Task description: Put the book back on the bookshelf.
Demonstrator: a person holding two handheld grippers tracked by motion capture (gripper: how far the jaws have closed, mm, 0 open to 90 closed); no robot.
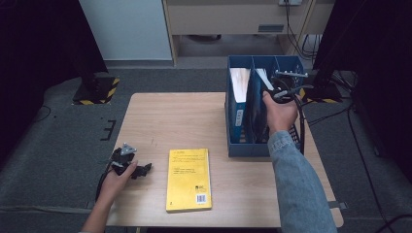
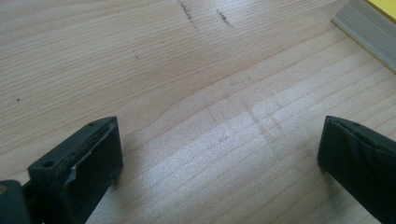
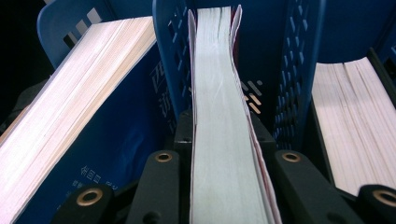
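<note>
— Book point(image 3: 224, 140) first, the thin one with pale page edges and reddish cover: where does it sit against the blue perforated plastic file rack point(image 1: 233, 141)?

— It stands in the rack's middle slot, page edges up toward me. My right gripper point(image 1: 280, 92) has its fingers point(image 3: 163, 186) clamped on it from above, one on each cover. Its long axis runs away from the fingers toward the rack's far wall, level with the dividers on both sides.

— And the neighbours?

— A thick blue-covered book point(image 3: 70, 116) leans in one slot beside it, another thick book point(image 3: 355, 126) fills the slot on the other side. I judge the move must go along the dividers, not across them.

— Your other hand?

— My left gripper point(image 1: 127, 165) lies on the wooden bench point(image 1: 160, 121), well away from the rack, fingers point(image 2: 88, 158) wide apart over bare wood. The flat yellow paperback point(image 1: 189, 179) lies between it and the rack, nearer the left gripper.
</note>
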